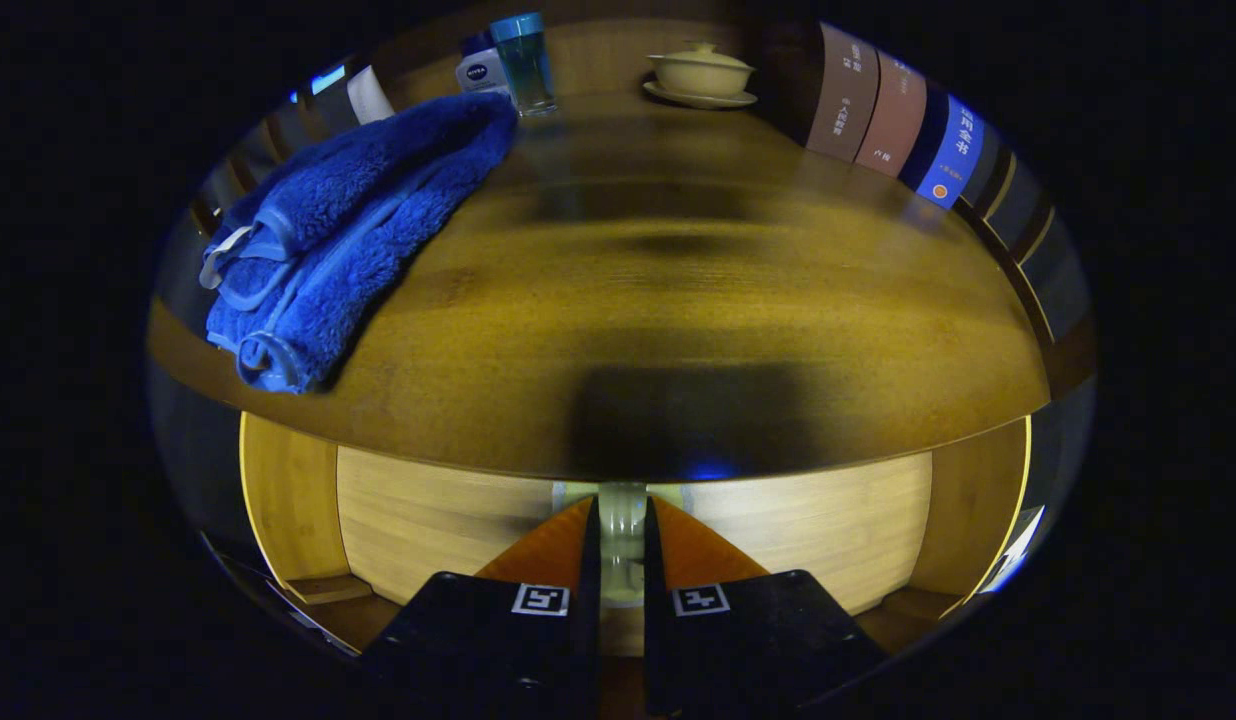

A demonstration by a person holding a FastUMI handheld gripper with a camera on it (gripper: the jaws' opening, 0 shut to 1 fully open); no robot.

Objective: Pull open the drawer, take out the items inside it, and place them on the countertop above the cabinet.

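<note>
You are gripping a pale, translucent item between the fingers of the gripper, both pads pressing its sides, its long axis running upright. It is hanging over the open drawer, and the countertop is lying just ahead and above, with bare wood right of the towel.
</note>
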